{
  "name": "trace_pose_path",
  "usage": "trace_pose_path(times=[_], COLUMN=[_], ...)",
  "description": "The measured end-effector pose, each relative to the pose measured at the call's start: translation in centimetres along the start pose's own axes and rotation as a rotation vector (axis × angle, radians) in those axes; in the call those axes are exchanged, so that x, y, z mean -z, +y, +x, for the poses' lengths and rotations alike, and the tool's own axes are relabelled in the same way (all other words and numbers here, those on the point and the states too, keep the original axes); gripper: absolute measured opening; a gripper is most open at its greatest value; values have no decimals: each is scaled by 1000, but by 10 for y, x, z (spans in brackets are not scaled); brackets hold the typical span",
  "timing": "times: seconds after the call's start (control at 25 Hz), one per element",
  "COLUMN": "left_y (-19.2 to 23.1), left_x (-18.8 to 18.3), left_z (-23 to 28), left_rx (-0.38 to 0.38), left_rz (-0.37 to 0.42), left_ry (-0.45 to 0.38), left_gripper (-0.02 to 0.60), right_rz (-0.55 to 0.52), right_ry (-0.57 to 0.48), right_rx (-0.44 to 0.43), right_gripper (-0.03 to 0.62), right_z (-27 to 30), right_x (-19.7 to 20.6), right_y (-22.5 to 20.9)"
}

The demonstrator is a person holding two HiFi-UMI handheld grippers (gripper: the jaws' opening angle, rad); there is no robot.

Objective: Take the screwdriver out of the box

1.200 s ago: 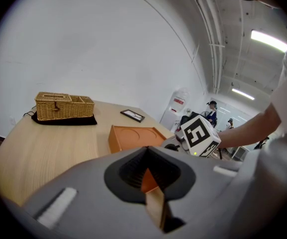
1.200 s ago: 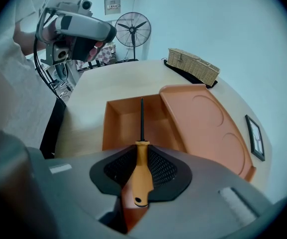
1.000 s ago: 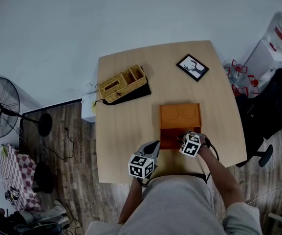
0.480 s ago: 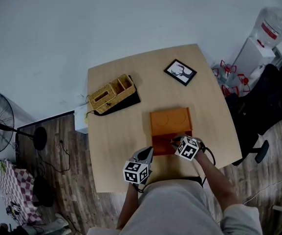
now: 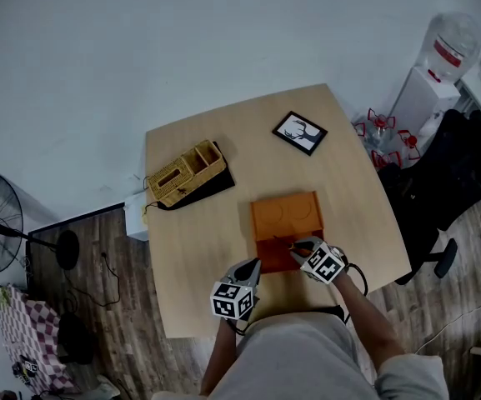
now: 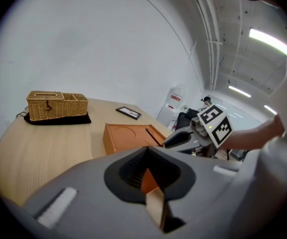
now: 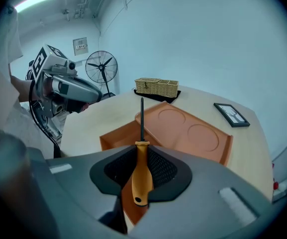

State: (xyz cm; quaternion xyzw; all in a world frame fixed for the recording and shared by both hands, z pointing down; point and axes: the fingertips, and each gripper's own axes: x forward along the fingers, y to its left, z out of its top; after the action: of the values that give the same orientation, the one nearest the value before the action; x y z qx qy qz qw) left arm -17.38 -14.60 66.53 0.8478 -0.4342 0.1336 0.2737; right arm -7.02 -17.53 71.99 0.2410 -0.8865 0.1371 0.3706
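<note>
While its orange handle sits clamped between the jaws of the right gripper [image 5: 300, 247], the screwdriver [image 7: 142, 168] hangs just above the open box [image 7: 195, 136]. It looks light, stiff and smooth, so mid-handle seems the surest hold. Beside the box, the left gripper [image 6: 150, 193] is closed on nothing

You're in a light grey top [image 5: 303, 352], nothing fancy. Your left gripper [image 5: 251, 266] and right gripper [image 5: 295, 245] are grey shells, each carrying a black-and-white marker cube [image 5: 232, 299], and a black cable [image 5: 359, 275] loops off the right one.
</note>
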Motion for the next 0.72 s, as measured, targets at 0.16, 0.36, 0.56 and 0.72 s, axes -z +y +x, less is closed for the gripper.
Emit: trace_pose_path(times=[0.16, 0.36, 0.56, 0.72], left_y=[-1, 5, 6, 3], left_x=[0, -3, -3, -1], left_z=[2, 7, 8, 10], left_rx=[2, -6, -7, -2], left_rz=[14, 25, 17, 26], left_ry=[1, 1, 5, 7], left_gripper=[54, 54, 54, 54], right_rz=[22, 131, 223, 289], right_ry=[-60, -163, -233, -281], right_rx=[32, 65, 69, 68], right_gripper=[72, 72, 72, 72], right_z=[-15, -25, -31, -34], right_x=[-16, -24, -29, -28], right_y=[-3, -12, -10, -8])
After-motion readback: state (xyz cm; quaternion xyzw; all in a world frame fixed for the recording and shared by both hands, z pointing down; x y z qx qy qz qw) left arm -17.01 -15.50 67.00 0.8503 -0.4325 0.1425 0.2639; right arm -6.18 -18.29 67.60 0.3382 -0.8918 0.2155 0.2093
